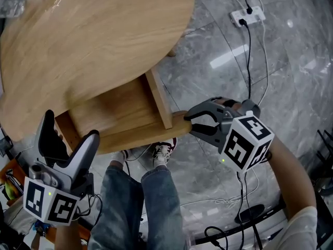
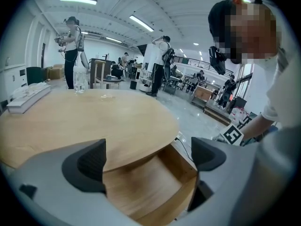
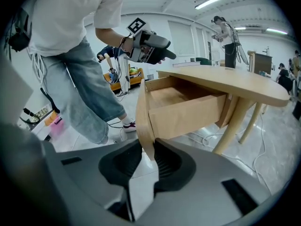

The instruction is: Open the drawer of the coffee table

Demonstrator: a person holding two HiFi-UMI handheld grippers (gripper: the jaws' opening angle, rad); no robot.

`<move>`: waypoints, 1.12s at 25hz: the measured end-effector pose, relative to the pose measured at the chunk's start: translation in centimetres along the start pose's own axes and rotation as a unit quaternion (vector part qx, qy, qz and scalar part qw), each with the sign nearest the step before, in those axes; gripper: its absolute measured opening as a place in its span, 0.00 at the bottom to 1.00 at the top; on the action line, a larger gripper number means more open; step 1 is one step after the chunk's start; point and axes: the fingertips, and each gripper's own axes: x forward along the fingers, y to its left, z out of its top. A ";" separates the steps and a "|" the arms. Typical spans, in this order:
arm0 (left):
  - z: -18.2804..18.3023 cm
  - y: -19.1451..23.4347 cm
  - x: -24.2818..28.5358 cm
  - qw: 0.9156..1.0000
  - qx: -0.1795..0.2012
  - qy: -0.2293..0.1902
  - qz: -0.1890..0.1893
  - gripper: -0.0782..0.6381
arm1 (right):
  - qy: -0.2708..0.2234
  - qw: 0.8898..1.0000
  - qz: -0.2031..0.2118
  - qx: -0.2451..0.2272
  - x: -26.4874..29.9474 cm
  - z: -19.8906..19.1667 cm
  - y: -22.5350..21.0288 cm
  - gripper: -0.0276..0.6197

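the drawer point(image 1: 114, 111) of the round wooden coffee table point(image 1: 93, 35) was pictured drawn out from beneath the tabletop, its wooden bottom laid open above the person's jeans point(image 1: 135, 202) and shoes point(image 1: 164, 151). the front panel point(image 1: 140, 135) of the drawer was clamped at its right-hand end by the right gripper point(image 1: 190, 122). its two dark pads point(image 3: 167, 163) were pressed close together on either face of the thin board, as was shown plainly in the right gripper view. the left gripper point(image 1: 71, 125) was held at the drawer's other corner, at the lower left of the head view. its fingers point(image 2: 87, 164) were spread wide and nothing was gripped between them, with the tabletop and the open drawer framed beyond the gap. whether that gripper touched the wood could not be told. a marker cube point(image 1: 245, 142) was carried on the right gripper. the table was set on a grey marbled floor point(image 1: 291, 72), where a white power strip point(image 1: 247, 15) with black cables point(image 1: 248, 61) plugged in was laid near the table's far edge.
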 end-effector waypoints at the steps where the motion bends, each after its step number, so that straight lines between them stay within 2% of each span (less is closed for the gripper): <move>1: 0.0 0.0 0.0 1.000 0.000 0.000 0.000 0.89 | 0.000 1.000 0.000 0.000 0.0 0.1 0.1 0.17; 16: -0.9 0.0 -0.5 1.000 0.006 0.003 -0.005 0.89 | 0.018 1.000 0.017 0.006 0.4 -1.2 3.8 0.17; 28: -1.0 -0.2 -0.5 1.000 0.002 0.001 -0.009 0.89 | 0.026 0.999 0.008 0.029 0.3 -2.4 5.3 0.18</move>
